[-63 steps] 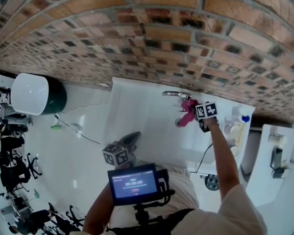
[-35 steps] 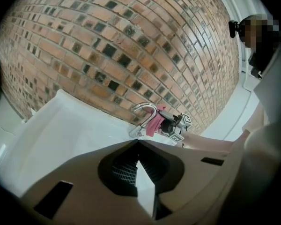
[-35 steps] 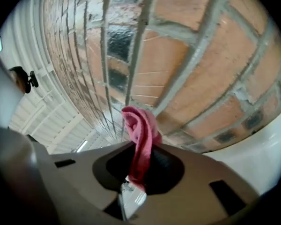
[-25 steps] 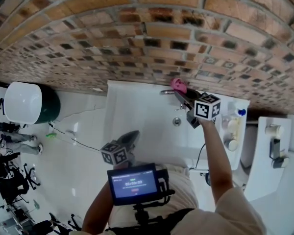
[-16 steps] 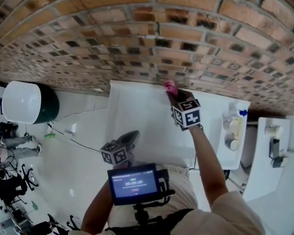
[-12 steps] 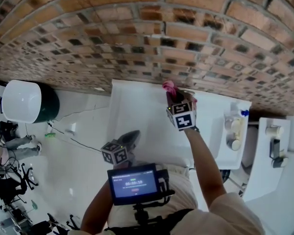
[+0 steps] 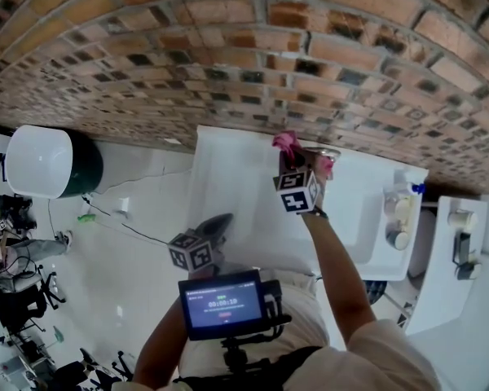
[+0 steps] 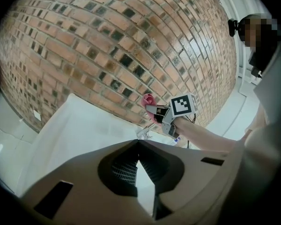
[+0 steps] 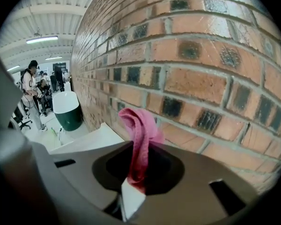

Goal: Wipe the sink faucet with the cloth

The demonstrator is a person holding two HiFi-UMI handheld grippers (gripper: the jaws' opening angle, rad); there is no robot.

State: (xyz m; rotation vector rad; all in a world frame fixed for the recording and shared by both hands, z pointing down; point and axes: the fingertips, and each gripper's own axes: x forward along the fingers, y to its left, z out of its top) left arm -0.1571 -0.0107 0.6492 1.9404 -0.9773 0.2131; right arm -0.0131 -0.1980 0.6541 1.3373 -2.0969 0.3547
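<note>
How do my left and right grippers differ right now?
The right gripper is shut on the pink cloth; the left gripper has its fingers together on nothing. The right gripper is up at the brick wall by the faucet; the left gripper hangs low over the sink's near edge, close to the person's body. Both point toward the wall.

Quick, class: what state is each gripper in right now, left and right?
Left gripper: closed, nothing between its jaws.
Right gripper: closed, holding the pink cloth.
</note>
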